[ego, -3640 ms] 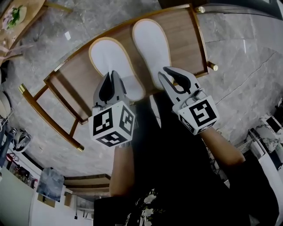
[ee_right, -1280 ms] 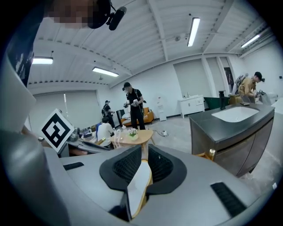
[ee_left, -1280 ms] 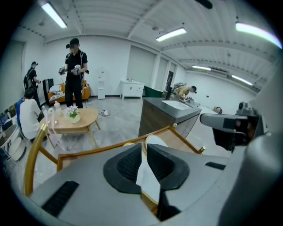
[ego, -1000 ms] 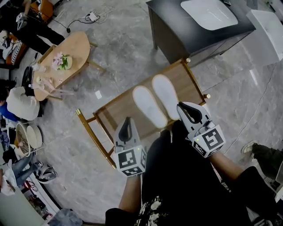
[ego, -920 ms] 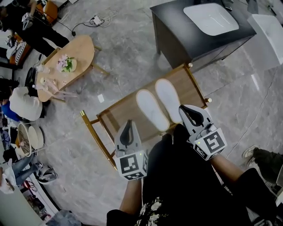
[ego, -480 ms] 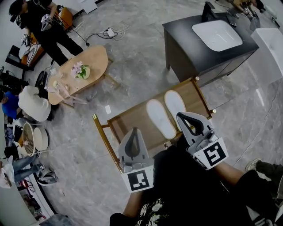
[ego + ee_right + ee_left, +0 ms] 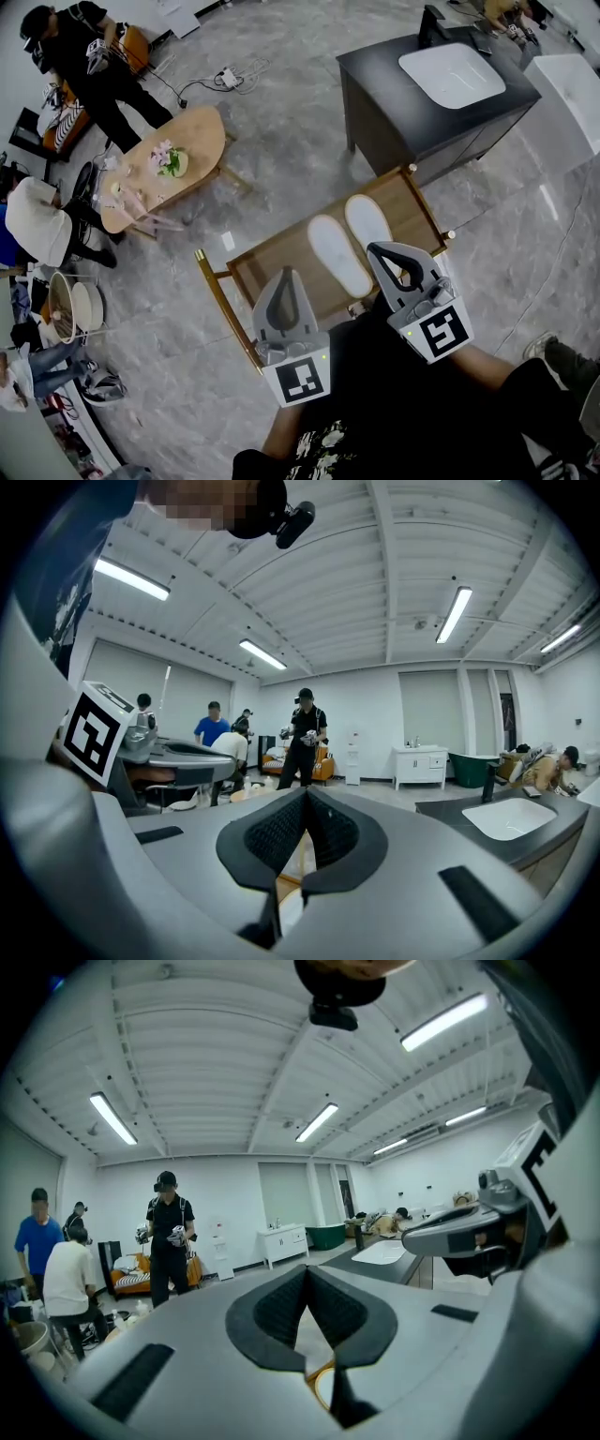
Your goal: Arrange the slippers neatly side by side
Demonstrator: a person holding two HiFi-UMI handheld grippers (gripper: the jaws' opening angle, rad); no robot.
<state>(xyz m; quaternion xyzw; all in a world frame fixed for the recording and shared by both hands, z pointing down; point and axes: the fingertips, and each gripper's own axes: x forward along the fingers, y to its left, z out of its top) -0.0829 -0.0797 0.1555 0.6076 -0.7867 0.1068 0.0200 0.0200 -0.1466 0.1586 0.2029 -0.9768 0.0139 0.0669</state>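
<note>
Head view looks steeply down on a low wooden rack (image 7: pixel 272 267) in the middle of the frame, with two white slippers lying on its slatted top. The left slipper (image 7: pixel 336 251) and right slipper (image 7: pixel 367 219) sit just beside each other, long sides parallel and pointing the same way toward the upper left. The right one's near end is covered by the right gripper (image 7: pixel 379 253).

Both grippers hang above the rack's near edge, clear of the footwear. The left gripper (image 7: pixel 286 279) has its jaws pressed together with nothing between them, and the right gripper's jaws are likewise closed and empty. Each gripper view looks out level across the room.

The arranging step looks finished, since the pair already reads as neat. Any next move would only be a check that the hidden heel ends line up, then a light nudge if one sits further along.
</note>
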